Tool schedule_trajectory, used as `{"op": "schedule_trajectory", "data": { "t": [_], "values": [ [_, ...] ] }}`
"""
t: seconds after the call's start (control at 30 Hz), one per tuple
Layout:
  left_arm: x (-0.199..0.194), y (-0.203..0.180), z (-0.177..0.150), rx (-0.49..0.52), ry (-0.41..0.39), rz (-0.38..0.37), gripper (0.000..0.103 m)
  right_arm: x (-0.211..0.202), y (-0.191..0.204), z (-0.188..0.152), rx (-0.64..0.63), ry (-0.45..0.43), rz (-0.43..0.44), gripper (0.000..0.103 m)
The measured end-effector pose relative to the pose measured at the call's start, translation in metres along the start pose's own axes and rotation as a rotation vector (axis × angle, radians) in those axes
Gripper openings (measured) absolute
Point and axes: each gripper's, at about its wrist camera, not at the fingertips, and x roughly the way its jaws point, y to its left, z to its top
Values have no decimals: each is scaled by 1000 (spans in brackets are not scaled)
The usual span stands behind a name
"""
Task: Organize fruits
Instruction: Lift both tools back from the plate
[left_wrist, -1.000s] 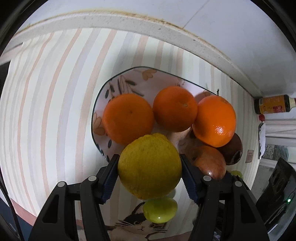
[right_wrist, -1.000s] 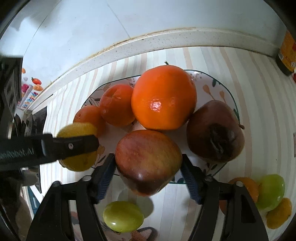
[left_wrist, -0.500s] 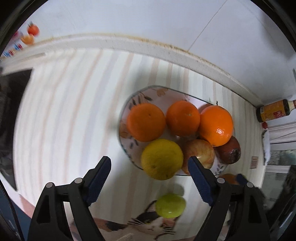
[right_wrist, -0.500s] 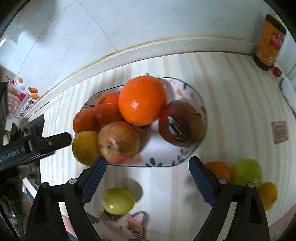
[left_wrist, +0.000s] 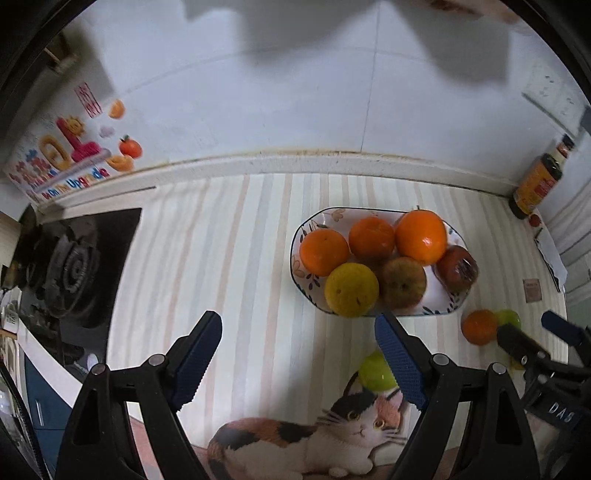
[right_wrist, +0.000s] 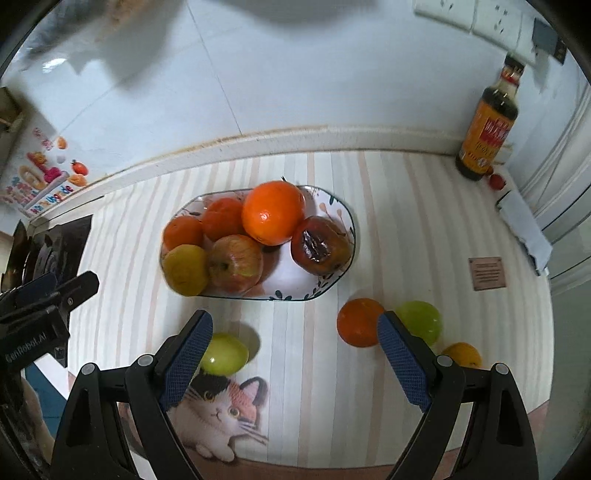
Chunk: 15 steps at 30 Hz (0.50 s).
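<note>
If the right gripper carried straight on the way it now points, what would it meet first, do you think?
Probably the bare striped tablecloth, between the small green fruit and the loose orange; nothing lies between its open jaws, though depth is uncertain.

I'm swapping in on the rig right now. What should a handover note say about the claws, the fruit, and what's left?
Left claw: open, empty, jaws just opened.
Right claw: open, empty, jaws just opened.
Plate: three oranges, yellow citrus, apple, dark red fruit.
Left on the counter: green fruit near the cat print, loose orange, second green fruit, small yellow fruit.
</note>
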Motion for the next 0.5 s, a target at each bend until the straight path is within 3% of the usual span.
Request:
{"op": "schedule_trajectory", "data": {
  "t": [0.5],
  "values": [
    [-90, 2, -32, 6, -95, -75, 85, -113, 13, -29, -42, -146, 1, 93]
  ]
}}
